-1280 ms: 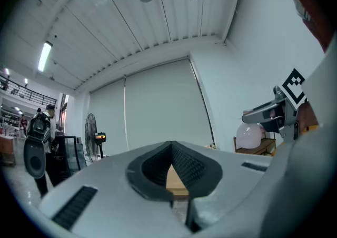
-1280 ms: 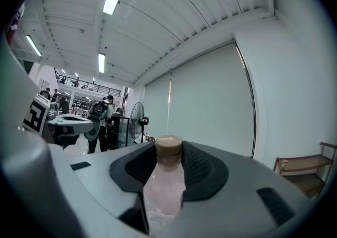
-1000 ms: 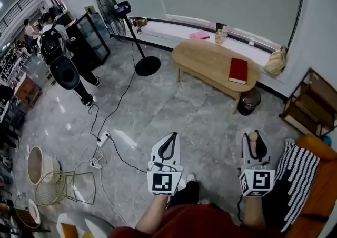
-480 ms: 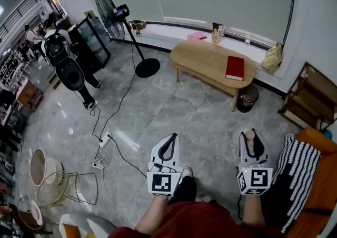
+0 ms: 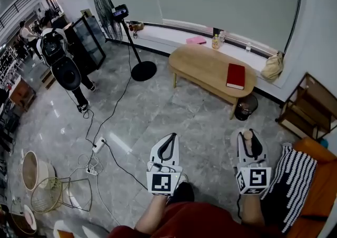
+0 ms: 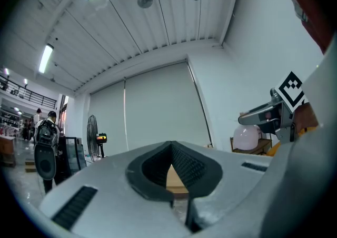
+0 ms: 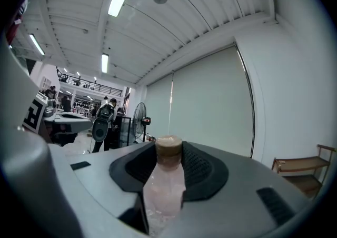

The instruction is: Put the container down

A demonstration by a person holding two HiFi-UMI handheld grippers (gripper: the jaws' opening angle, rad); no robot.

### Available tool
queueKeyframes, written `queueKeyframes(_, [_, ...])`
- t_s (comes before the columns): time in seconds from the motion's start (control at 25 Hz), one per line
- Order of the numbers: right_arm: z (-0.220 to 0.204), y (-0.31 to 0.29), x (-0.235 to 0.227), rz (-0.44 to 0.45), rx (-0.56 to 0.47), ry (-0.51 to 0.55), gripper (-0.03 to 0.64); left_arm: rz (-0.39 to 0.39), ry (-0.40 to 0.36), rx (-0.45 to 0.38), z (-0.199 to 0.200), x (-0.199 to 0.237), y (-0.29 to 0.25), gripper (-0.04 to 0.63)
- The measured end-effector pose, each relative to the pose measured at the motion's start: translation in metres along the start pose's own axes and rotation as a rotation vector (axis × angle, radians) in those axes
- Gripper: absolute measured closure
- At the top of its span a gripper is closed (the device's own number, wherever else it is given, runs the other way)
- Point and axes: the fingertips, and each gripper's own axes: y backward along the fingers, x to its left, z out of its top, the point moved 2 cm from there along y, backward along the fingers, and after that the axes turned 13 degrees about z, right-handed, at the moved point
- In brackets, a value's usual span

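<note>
Right gripper view, lower centre: my right gripper [image 7: 168,164] clamps a clear plastic container [image 7: 163,197], tan round cap [image 7: 168,149], between ribbed pads [image 7: 204,171].

Two tools, a left tool [image 5: 170,138] and a right tool [image 5: 252,134]; one container [image 7: 164,189]; one counter [image 5: 202,63]; one red book [image 5: 236,76]; one standing fan [image 5: 103,5]; one bin [image 5: 244,107]

Floor [image 5: 174,118] ahead open up to table [image 5: 202,63]; red book [image 5: 236,76] on table's right end; fan base [image 5: 143,70] left.
</note>
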Motion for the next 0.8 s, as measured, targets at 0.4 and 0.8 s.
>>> queueKeyframes(0.4, [0.015,-0.106,0.0,0.006,0.024,0.028,0.476,0.002,0.019,0.016,-0.019,0.061,-0.084,0.591])
queueKeyframes(0.8, [0.018,-0.198,0.012,0.01,0.035,0.015,0.476,-0.006,0.012,-0.003,-0.034,0.12,-0.148,0.591])
